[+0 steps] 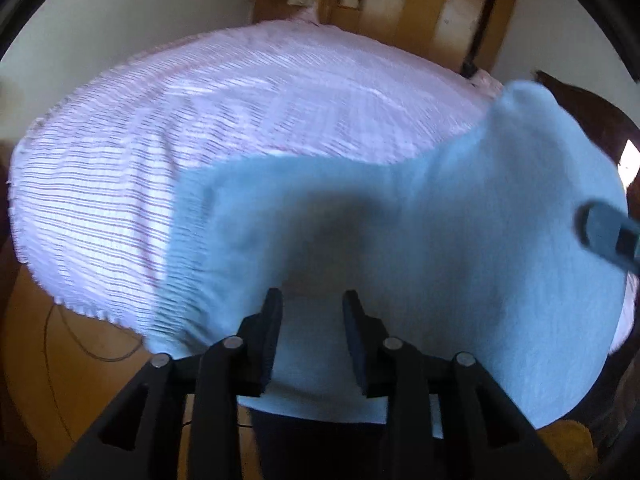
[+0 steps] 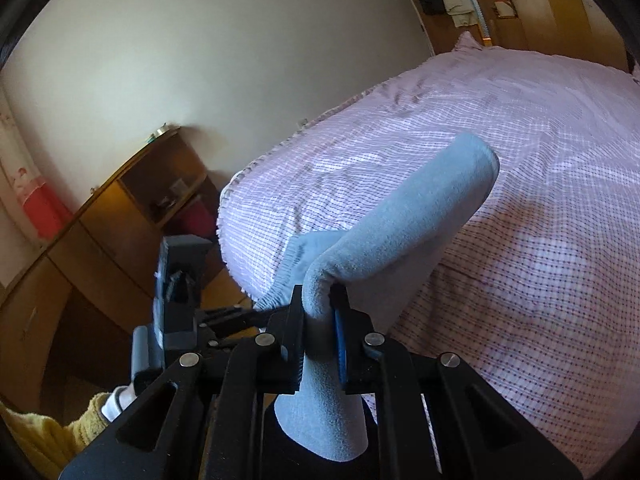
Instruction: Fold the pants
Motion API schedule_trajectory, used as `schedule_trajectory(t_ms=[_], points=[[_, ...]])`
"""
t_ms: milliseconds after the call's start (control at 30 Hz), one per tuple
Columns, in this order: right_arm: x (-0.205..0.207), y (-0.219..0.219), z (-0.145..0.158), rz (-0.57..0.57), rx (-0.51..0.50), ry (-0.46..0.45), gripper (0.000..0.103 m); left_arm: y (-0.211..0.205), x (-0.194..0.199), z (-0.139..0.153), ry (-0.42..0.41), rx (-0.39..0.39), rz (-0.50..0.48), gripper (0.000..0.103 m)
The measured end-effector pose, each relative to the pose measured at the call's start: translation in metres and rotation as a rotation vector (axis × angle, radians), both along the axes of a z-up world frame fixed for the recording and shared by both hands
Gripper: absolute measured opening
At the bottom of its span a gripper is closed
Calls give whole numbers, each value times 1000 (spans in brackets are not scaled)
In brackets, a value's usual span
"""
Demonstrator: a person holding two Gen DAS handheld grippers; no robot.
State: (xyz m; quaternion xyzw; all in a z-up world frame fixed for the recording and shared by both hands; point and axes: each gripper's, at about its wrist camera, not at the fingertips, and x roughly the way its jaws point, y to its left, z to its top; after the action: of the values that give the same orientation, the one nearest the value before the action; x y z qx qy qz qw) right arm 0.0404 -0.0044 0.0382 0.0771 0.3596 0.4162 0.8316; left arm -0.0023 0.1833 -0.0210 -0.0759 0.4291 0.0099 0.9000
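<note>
The light blue pants (image 1: 440, 248) are lifted over the near edge of the bed (image 1: 200, 128). In the left wrist view my left gripper (image 1: 312, 312) has its fingers apart, with the blue cloth lying between and beyond them; the view is blurred. My right gripper (image 2: 318, 304) is shut on a bunched fold of the pants (image 2: 400, 224), which stretches away from it toward the bed (image 2: 520, 160). The right gripper's tip shows at the right edge of the left wrist view (image 1: 608, 236). The left gripper's body shows to the left in the right wrist view (image 2: 176, 280).
The bed has a pink checked cover. A wooden cabinet (image 2: 100, 232) stands by the white wall to the left. A wooden wardrobe (image 1: 420, 0) is beyond the bed. A cable (image 1: 80, 344) lies on the wooden floor. A yellow sleeve (image 2: 52, 436) is at lower left.
</note>
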Motion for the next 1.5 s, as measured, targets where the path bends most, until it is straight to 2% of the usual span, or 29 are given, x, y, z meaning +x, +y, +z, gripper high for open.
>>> schedule_trajectory(t_ms=[67, 100, 333, 500, 800, 1033, 1267, 1333, 1500], points=[[1, 4, -1, 7, -5, -4, 5, 8, -3, 5, -17, 15, 36, 47], [1, 6, -1, 12, -6, -5, 5, 13, -6, 8, -22, 17, 50, 48], [3, 17, 2, 40, -4, -9, 5, 43, -16, 19, -7, 10, 109, 48], [8, 34, 7, 82, -1, -5, 5, 56, -25, 27, -18, 38, 137, 48], [17, 85, 11, 164, 8, 25, 5, 82, -32, 26, -26, 52, 182, 48], [27, 129, -5, 212, -9, 70, 5, 108, -32, 17, -18, 37, 229, 48], [53, 167, -38, 208, -50, 126, 6, 131, -26, 10, -8, 11, 259, 48], [58, 173, -45, 204, -62, 142, 11, 133, -25, 10, -7, 11, 260, 48], [61, 181, -51, 203, -57, 167, 17, 135, -24, 16, -24, 13, 259, 48]])
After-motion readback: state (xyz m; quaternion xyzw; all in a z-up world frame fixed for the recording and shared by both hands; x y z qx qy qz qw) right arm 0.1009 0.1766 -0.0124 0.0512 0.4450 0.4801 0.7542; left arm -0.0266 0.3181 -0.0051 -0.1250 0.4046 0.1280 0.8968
